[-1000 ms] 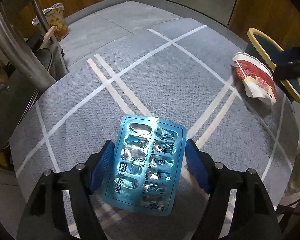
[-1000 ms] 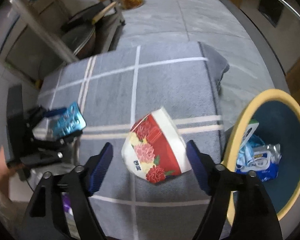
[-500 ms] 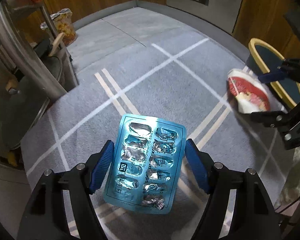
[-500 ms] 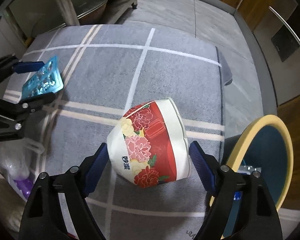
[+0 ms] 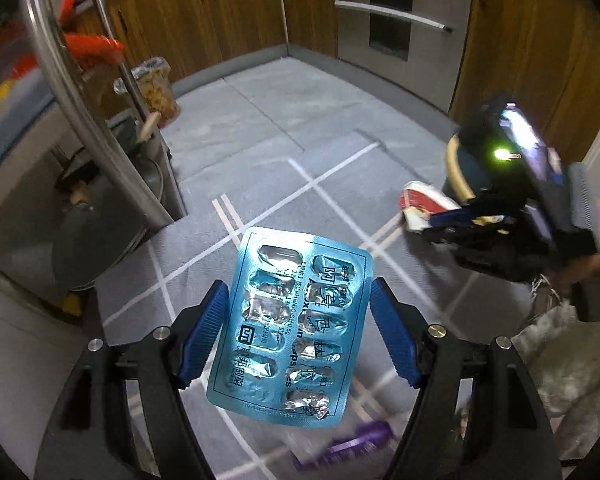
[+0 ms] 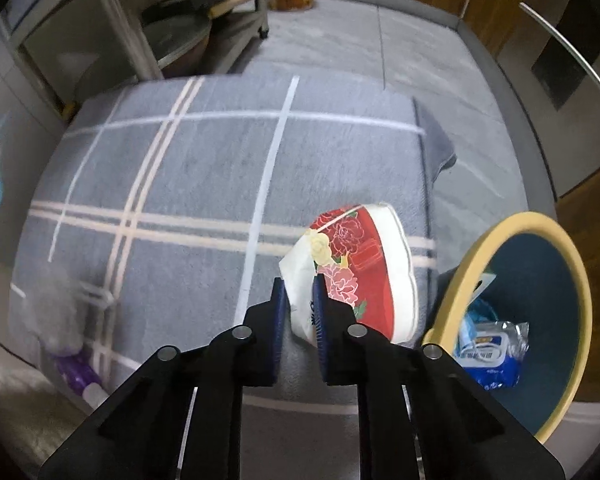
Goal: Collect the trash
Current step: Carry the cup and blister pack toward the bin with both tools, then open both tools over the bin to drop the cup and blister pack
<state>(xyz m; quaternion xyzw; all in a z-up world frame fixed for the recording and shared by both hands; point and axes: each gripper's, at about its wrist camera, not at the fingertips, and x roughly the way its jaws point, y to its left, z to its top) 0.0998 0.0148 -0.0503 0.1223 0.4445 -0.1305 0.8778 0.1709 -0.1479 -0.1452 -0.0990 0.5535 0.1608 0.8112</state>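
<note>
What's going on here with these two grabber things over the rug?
A person is picking up trash with a handheld gripper in each hand. The left gripper holds an empty blue pill pack up off the grey rug. The right gripper is closing on a crushed red flowered paper bowl, right beside the yellow-rimmed bin, which already has a blue packet inside.

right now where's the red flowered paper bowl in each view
Left wrist view: paper bowl at right of centre, partly behind the right hand-held gripper.
Right wrist view: low, right of centre, its crushed wall between the closing pads.
Shared landmark: the yellow-rimmed bin, beside the bowl in both.
</note>
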